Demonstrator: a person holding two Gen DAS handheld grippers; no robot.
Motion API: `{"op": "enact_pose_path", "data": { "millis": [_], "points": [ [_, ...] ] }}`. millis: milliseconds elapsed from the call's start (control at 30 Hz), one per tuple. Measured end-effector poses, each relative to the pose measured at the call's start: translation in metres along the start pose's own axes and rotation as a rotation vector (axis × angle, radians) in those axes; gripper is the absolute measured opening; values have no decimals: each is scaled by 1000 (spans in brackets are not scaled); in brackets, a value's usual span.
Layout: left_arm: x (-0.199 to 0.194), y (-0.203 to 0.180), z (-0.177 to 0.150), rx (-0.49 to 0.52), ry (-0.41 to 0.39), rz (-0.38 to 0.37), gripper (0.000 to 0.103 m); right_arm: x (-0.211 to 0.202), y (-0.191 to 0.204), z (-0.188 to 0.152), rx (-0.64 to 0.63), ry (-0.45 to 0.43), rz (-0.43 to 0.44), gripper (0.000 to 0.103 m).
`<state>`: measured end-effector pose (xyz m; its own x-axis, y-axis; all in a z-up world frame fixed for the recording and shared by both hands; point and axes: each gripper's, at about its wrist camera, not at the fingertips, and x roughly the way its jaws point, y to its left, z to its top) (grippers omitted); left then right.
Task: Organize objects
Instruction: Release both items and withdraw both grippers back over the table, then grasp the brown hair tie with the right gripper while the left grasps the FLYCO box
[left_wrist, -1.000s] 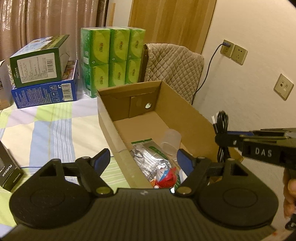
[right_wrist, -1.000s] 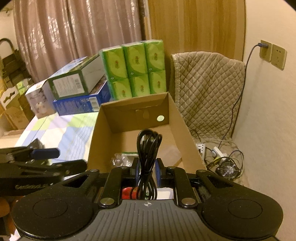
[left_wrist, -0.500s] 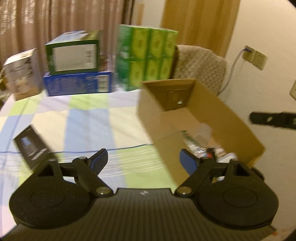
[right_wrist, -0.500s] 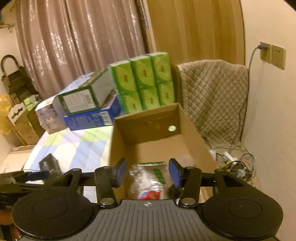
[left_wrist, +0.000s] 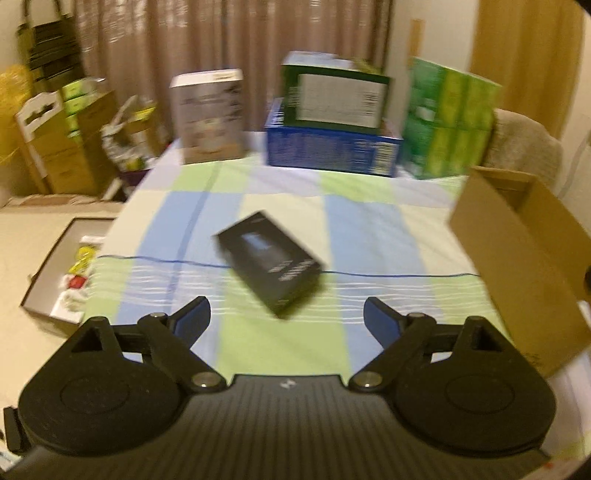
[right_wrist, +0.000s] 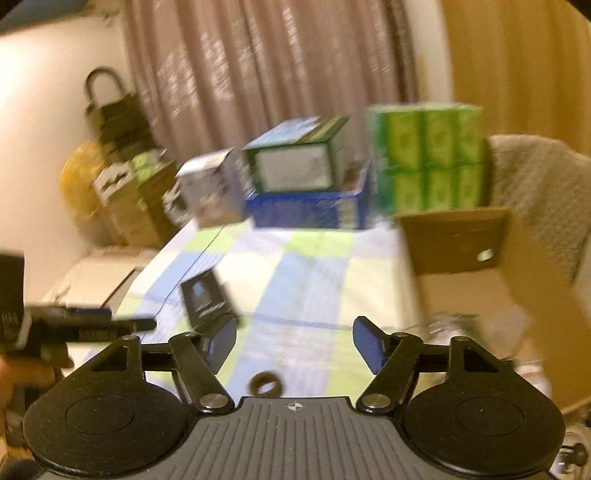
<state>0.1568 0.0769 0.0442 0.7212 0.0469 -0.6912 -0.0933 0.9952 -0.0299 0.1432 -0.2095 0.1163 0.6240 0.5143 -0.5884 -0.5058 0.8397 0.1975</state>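
Checked cloth in soft green, blue and cream squares covers the table, with a thin blue line running across it. On it lies a small black box, flat and rectangular with a glossy printed face, turned at an angle; it sits just ahead of the left gripper, on the table beyond the fingertips and not touched by them. That gripper's jaws are opening and stand wide apart, with nothing between the blue pads.

The right gripper is also opening, its dark blue pads apart and empty. Below the gap a small dark ring rests on the cloth; blur hides what it is made of. The same black box appears further left in the right wrist view, beside the left gripper's black arm.

At the right edge of the table stands a brown cardboard box, open at the top, with plain matt walls and a small round hole in its far end. Clear crinkled plastic packets lie inside it, too blurred to tell apart.

Along the far side are a grey carton, a green carton stacked on a flat blue one, and a shiny wrapped block of green packs. Behind hang ribbed brown curtains, and a quilted beige cover is draped at the right.
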Motion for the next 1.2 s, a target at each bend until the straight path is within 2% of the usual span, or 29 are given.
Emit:
{"op": "enact_pose_path", "data": {
  "millis": [200, 400, 633, 833, 867, 1000, 1067, 1133, 1200],
  "points": [
    [19, 33, -10, -41, -4, 60, 96, 71, 24, -36, -12, 100, 28, 68],
    [50, 37, -20, -50, 6, 77, 100, 130, 26, -67, -27, 159, 37, 68],
    [77, 37, -26, -50, 20, 77, 102, 169, 20, -85, -69, 190, 36, 68],
    [91, 43, -27, -95, 43, 55, 102, 188, 20, -90, -115, 218, 21, 68],
    [92, 43, -27, -96, 45, 55, 102, 191, 20, -91, -123, 222, 18, 66],
    [95, 45, -25, -104, 44, 53, 102, 197, 23, -94, -157, 244, 4, 45],
    [97, 46, -26, -109, 50, 51, 102, 198, 23, -94, -155, 242, -2, 41],
    [98, 46, -26, -108, 52, 48, 102, 199, 24, -92, -162, 243, -2, 31],
    [99, 46, -26, -107, 56, 48, 102, 200, 26, -91, -181, 244, -4, 15]
  ]
}}
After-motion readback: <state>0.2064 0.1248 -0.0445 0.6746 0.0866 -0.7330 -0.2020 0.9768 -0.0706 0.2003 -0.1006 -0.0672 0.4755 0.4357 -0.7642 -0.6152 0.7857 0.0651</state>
